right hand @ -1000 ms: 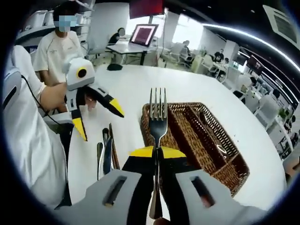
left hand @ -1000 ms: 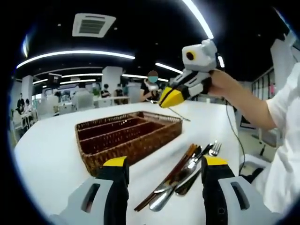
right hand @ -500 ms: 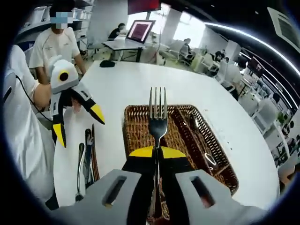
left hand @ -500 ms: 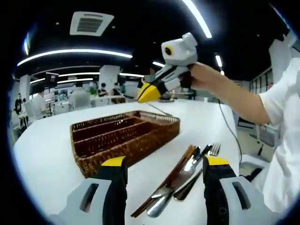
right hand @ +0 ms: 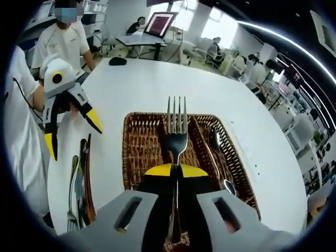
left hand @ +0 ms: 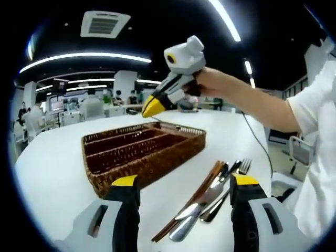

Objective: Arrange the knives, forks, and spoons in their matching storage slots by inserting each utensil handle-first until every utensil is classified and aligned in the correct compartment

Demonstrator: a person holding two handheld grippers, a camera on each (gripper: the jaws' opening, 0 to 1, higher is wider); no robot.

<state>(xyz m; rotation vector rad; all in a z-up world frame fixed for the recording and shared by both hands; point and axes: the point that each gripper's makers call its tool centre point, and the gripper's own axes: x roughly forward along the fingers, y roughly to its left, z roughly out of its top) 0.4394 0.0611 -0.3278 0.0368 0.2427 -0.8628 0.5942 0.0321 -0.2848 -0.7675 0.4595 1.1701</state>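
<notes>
Over basket point(right hand: 137, 157) — gripper point(right hand: 176, 170) clamping fork point(right hand: 176, 137)

Fork point(right hand: 177, 137) upright over wicker tray point(right hand: 137, 157); utensil pile point(left hand: 207, 197) beside tray.

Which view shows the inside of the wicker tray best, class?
The right gripper view: it looks down into the wicker tray, showing its long slots and a spoon in one, though the held fork covers part. The left gripper view shows the tray side-on, mostly its outer wall.
</notes>
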